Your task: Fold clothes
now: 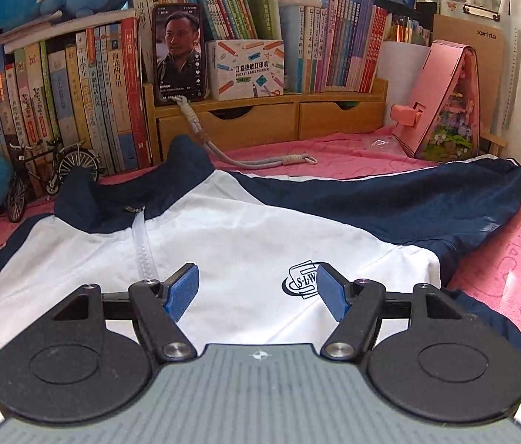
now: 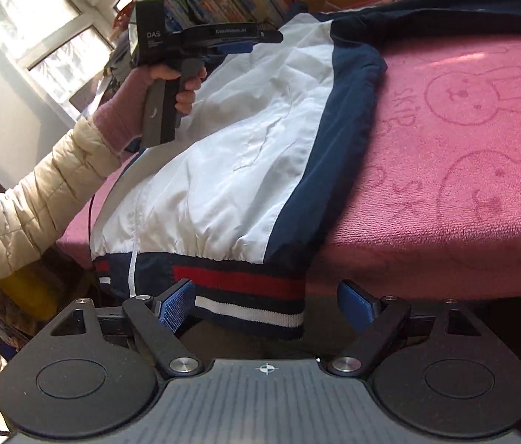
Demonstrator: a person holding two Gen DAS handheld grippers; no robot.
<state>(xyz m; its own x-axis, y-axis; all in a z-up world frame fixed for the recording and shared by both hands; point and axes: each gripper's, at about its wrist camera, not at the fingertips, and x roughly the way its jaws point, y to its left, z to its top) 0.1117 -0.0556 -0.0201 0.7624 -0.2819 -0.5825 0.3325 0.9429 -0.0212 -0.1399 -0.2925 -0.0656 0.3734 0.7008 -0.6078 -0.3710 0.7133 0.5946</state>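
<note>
Both pairs of jaws stood wide apart, empty. The left gripper (image 1: 256,288) hovered over the white-and-navy jacket (image 1: 245,244), its "S·L·W" crest (image 1: 303,280) by the right pad. The right gripper (image 2: 266,305) faced the striped hem (image 2: 245,296), hanging off the pink "SKIP" towel (image 2: 464,155).

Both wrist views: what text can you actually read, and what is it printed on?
"S·L·W" – crest on the white jacket
"POCKET LABEL PRINTER" – printer box
"xprinte" (cut off) – cardboard carton
"DAS" – left gripper body, right wrist view
"SK" – pink rabbit-pattern towel
Book spines and phone screen captions: too small to read.
</note>
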